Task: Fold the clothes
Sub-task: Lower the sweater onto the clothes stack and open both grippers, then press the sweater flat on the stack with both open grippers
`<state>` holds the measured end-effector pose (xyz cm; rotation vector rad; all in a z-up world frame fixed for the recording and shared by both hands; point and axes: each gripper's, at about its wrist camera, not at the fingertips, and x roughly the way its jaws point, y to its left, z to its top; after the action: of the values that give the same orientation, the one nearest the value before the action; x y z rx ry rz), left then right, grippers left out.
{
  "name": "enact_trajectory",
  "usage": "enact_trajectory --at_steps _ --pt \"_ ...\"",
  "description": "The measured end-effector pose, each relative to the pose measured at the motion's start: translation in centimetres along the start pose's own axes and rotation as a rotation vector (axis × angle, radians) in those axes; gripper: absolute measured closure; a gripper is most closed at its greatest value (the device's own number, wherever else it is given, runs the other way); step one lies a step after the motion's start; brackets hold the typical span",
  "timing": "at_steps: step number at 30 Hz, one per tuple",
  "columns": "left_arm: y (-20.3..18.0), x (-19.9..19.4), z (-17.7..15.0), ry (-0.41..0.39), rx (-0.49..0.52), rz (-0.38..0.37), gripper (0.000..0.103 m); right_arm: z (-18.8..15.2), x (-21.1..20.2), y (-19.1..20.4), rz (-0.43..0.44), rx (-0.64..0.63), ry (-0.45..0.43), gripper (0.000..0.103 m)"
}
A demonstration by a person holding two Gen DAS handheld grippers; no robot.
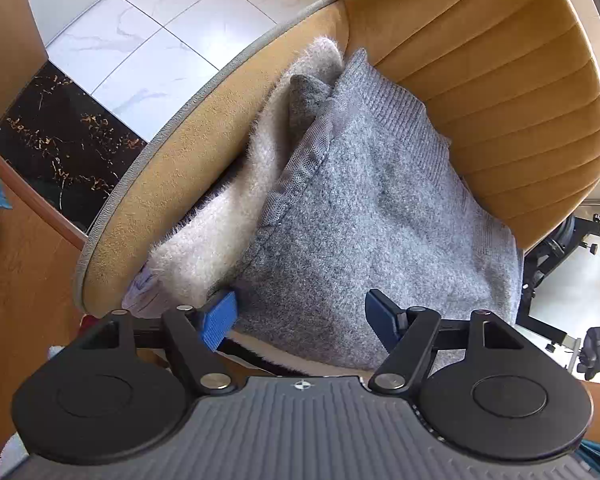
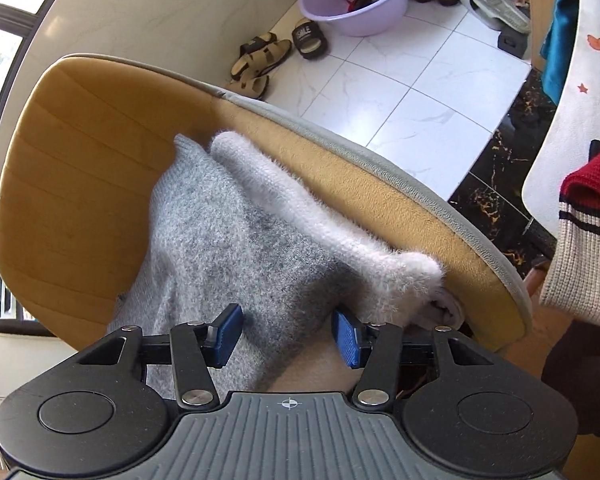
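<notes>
Fingers (image 2: 350, 340) apart, sandal (image 2: 308, 36) "SMILE"

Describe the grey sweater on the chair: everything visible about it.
The grey sweater is a fuzzy, felt-like knit with a ribbed band along its upper edge and a mesh-looking inner layer at one open edge. It lies crumpled, unfolded, in the mustard chair, leaning against the backrest and overlapping a fluffy white garment beside it. Both the left gripper and right gripper are open around its near edge.

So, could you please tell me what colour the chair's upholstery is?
Mustard yellow, with grey piping along the rim of the velvety upholstered chair; the left wrist view shows it best.
</notes>
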<state>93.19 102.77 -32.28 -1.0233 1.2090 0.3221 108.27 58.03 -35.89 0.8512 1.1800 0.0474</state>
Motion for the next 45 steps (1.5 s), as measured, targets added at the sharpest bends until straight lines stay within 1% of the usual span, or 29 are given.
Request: enact_trajectory --at_steps 1,2,3,4,5,6,10,11,12,16,19,21,22,23,24,25,26,28,30,32,34,35,36,37,40,42,43,44,45 --pt "0.0 -0.1 -0.2 -0.013 -0.002 0.008 0.053 0.0 0.1 0.1 0.001 0.007 -0.004 0.057" --pt "0.0 -0.2 -0.4 -0.027 -0.003 0.016 0.076 0.0 0.0 0.2 0.002 0.005 -0.011 0.069" --pt "-0.1 -0.4 -0.5 -0.044 0.006 0.019 0.087 -0.1 -0.1 0.4 0.004 0.004 -0.019 0.077" --pt "-0.3 -0.9 -0.5 -0.065 0.023 0.019 0.095 -0.1 -0.2 0.6 0.006 0.000 -0.026 0.090" --pt "-0.6 -1.4 -0.4 -0.087 0.046 0.020 0.097 -0.1 -0.4 1.0 0.009 -0.010 -0.033 0.094" --pt "-1.1 -2.1 -0.2 -0.113 0.071 0.022 0.097 -0.2 -0.8 1.5 0.013 -0.023 -0.042 0.096" --pt "-2.8 -5.3 0.9 -0.223 0.149 0.013 0.097 -0.7 -3.8 3.4 0.053 -0.085 -0.094 0.097" --pt "-3.1 -5.9 1.2 -0.240 0.168 0.012 0.097 -0.9 -4.6 3.8 0.064 -0.101 -0.108 0.097" --pt "-2.9 -5.7 1.2 -0.232 0.176 0.022 0.097 -1.1 -5.3 4.0 0.071 -0.111 -0.117 0.097" --pt "-1.4 -3.0 0.2 -0.154 0.176 0.087 0.097 -2.0 -5.5 2.9 0.043 -0.106 -0.105 0.097" --pt "-0.3 -0.9 -0.6 -0.104 0.176 0.134 0.097 -2.9 -3.7 0.5 -0.025 -0.048 -0.090 0.097" --pt "-0.2 0.0 -0.8 -0.110 0.200 0.150 0.096 -3.4 -2.5 -0.6 -0.055 -0.027 -0.084 0.097" --pt "-0.4 0.2 -0.9 -0.114 0.225 0.161 0.095 -3.5 -2.0 -0.8 -0.067 -0.030 -0.083 0.097" --pt "-0.7 0.2 -0.9 -0.114 0.251 0.174 0.090 -3.7 -1.8 -0.6 -0.080 -0.050 -0.085 0.096" --pt "-1.1 0.1 -0.9 -0.113 0.280 0.190 0.088 -3.8 -1.7 -0.2 -0.095 -0.075 -0.087 0.095" --pt "-1.4 0.0 -1.1 -0.114 0.311 0.209 0.076 -4.0 -1.9 0.4 -0.118 -0.120 -0.093 0.089" --pt "-1.5 -0.3 -1.2 -0.121 0.335 0.226 0.060 -4.2 -2.1 1.1 -0.152 -0.173 -0.104 0.076" --pt "-1.7 -1.0 -1.5 -0.145 0.372 0.259 0.040 -4.6 -2.9 1.9 -0.203 -0.256 -0.135 0.068" --pt "-2.1 -1.7 -1.7 -0.173 0.415 0.279 0.040 -4.9 -3.7 2.4 -0.244 -0.322 -0.170 0.063" --pt "-2.8 -2.5 -2.1 -0.213 0.469 0.269 0.040 -5.3 -4.4 2.9 -0.275 -0.373 -0.202 0.054" --pt "-3.5 -3.3 -2.5 -0.254 0.523 0.258 0.039 -6.1 -4.8 3.8 -0.304 -0.472 -0.242 0.051" --pt "-3.9 -3.7 -2.7 -0.274 0.550 0.253 0.034 -6.5 -4.9 4.3 -0.314 -0.517 -0.254 0.048" --pt "-4.5 -3.9 -3.0 -0.291 0.595 0.247 0.031 -6.8 -4.4 4.8 -0.312 -0.550 -0.247 0.045" --pt "-5.2 -3.7 -3.4 -0.305 0.647 0.242 0.027 -7.2 -3.9 5.3 -0.311 -0.584 -0.240 0.040" --pt "-7.0 -2.9 -4.5 -0.333 0.775 0.231 0.027 -8.2 -2.6 6.9 -0.307 -0.684 -0.219 0.035" --pt "-7.9 -2.1 -4.9 -0.339 0.822 0.231 0.024 -8.8 -1.6 7.9 -0.304 -0.751 -0.204 0.031" --pt "-8.1 -1.5 -4.9 -0.335 0.833 0.236 0.019 -9.1 -1.2 8.4 -0.303 -0.784 -0.196 0.026" --pt "-8.3 -0.8 -4.9 -0.326 0.837 0.245 0.017 -9.4 -0.6 8.7 -0.307 -0.808 -0.185 0.021" --pt "-8.4 -0.1 -4.8 -0.317 0.841 0.253 0.017 -9.3 0.2 8.8 -0.327 -0.804 -0.165 0.021"
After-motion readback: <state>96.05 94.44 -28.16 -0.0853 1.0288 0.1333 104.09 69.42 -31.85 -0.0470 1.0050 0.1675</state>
